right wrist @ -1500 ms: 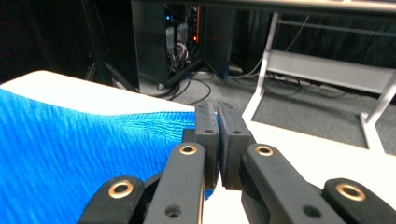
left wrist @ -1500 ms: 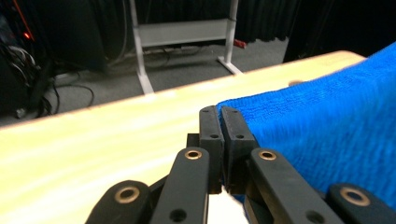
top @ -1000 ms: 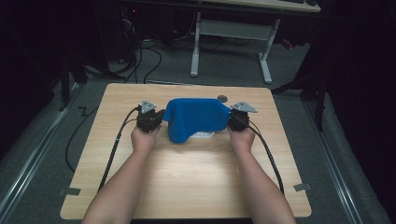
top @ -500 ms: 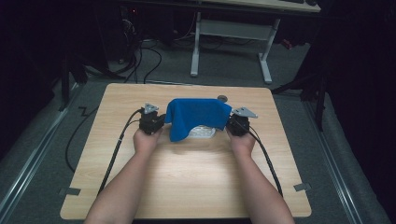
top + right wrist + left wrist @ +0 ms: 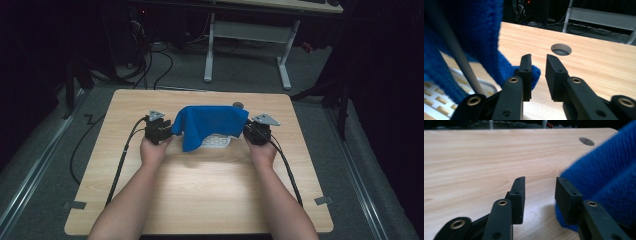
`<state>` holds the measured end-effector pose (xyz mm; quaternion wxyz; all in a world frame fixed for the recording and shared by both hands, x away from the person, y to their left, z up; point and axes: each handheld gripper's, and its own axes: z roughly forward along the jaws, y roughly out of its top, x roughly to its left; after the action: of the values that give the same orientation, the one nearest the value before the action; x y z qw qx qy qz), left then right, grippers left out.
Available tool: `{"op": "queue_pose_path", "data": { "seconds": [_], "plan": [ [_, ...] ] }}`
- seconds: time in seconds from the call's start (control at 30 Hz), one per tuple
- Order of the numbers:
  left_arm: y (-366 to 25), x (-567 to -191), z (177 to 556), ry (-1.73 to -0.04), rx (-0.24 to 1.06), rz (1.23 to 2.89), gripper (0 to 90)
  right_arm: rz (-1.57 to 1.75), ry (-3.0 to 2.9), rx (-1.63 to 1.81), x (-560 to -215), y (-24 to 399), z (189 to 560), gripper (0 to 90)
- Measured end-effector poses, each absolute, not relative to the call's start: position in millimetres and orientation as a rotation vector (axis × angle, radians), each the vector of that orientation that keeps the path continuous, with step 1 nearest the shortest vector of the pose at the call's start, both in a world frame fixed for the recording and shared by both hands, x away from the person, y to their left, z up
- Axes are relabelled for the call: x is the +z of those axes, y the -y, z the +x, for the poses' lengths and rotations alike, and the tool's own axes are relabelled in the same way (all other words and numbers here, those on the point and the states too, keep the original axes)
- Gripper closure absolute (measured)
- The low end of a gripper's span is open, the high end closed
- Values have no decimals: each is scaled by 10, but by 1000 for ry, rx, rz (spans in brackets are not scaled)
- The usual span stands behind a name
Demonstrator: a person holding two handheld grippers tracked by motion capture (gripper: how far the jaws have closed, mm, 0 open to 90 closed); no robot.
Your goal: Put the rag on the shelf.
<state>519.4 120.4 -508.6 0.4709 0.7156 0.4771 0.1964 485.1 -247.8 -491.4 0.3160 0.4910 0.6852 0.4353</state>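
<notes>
On the left of the wooden counter (image 5: 200, 190), the left gripper (image 5: 167, 131) sits in the person's left hand (image 5: 154, 150) with a black cable (image 5: 122, 155) trailing back toward the near edge. Its jaws have just been opening and now stand apart with bare wood showing between them in the left gripper view; the blue cloth (image 5: 210, 124) lies just beside the outer face of the right-hand jaw there, not between the pads. The cloth is draped over a white slotted rack (image 5: 216, 142) in the middle of the counter, toward the far side, hanging down lowest at its near left corner, with the rack's near edge peeking out underneath. Just beyond the cloth, near the far edge, is a round grey hole (image 5: 238, 105) in the counter. On the right, the right gripper (image 5: 248, 131) is held in the right hand (image 5: 262, 150); its jaws have also just been opening and a narrow gap shows between them, empty, with a corner of the cloth resting against the outside of the left-hand jaw in the right gripper view. A thin grey rod (image 5: 456, 52) of the rack slants up under the cloth there.
</notes>
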Motion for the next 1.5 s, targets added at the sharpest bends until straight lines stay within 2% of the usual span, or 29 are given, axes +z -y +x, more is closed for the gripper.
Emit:
{"op": "queue_pose_path", "data": {
  "seconds": [0.8, 1.13, 1.5],
  "plan": [
    [-1404, -4611, 5032, -1094, 621, 1740, 571, 1188, -1764, 1157, -4371, 2593, 4723, 680],
    [-1437, -4545, 4978, -1085, 623, 1746, 558, 1195, -1755, 1154, -4310, 2636, 4689, 661],
    [-1486, -4552, 4791, -1077, 598, 1746, 545, 1153, -1781, 1166, -4266, 2622, 4483, 608]
  ]
}}
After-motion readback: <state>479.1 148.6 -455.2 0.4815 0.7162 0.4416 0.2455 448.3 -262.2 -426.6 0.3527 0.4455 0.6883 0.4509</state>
